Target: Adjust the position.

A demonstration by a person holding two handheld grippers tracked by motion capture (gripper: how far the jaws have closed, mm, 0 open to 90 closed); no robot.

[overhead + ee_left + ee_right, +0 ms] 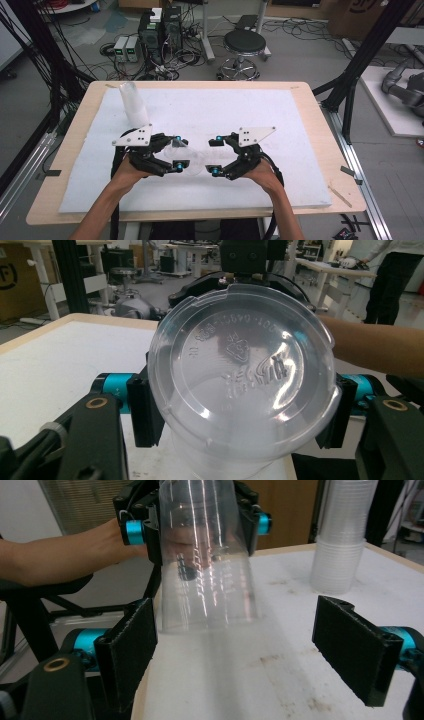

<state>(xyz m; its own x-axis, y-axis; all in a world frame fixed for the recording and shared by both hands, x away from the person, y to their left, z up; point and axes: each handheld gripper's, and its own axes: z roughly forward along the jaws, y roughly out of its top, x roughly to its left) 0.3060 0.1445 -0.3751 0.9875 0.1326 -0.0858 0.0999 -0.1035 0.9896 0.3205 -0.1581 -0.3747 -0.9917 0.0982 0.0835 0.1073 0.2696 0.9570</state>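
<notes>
A clear plastic cup (192,157) lies on its side above the white mat, with my left gripper (177,151) shut on it. In the left gripper view the cup's round bottom (240,365) faces the camera, and both black pads (145,410) press on its wall. My right gripper (216,155) stands open just to the right of the cup's mouth, apart from it. In the right gripper view the cup (207,560) hangs ahead, between and beyond my wide jaws (235,650). The left gripper (195,520) clasps its far end.
A tall stack of clear cups (132,102) stands upside down on the white mat (280,115) at the back left; the stack (340,535) rises at the right of the right gripper view. A stool (244,45) and computers sit on the floor beyond the table.
</notes>
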